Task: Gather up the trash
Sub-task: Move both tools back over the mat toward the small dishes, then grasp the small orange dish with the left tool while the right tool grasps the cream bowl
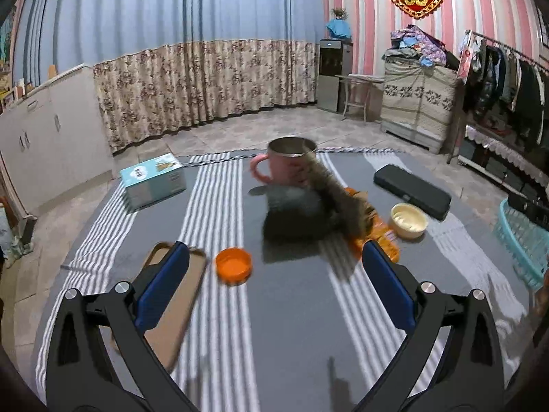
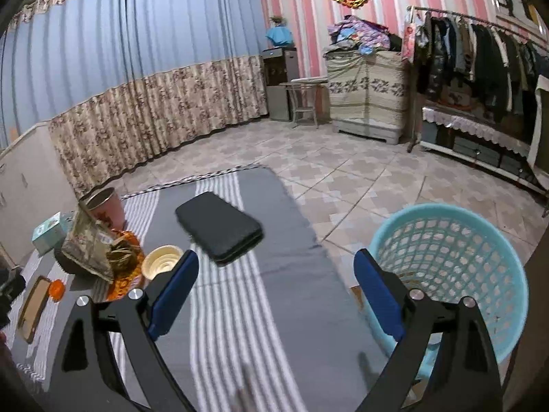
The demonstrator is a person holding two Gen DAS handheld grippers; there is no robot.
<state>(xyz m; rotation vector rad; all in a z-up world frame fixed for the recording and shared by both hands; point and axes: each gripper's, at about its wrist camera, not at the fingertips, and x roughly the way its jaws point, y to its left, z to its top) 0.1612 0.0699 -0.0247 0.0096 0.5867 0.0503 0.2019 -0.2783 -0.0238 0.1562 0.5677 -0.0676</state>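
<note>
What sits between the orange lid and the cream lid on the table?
In the left wrist view, between the orange lid and the cream lid lie a dark round thing and an orange wrapper.

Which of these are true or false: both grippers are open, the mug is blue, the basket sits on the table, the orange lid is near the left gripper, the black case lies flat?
Both grippers, left gripper and right gripper, are open: true.
The mug is blue: false, it is pink.
The basket sits on the table: false, it stands on the floor beside it.
The orange lid lies near the left gripper: true.
The black case lies flat: true.
</note>
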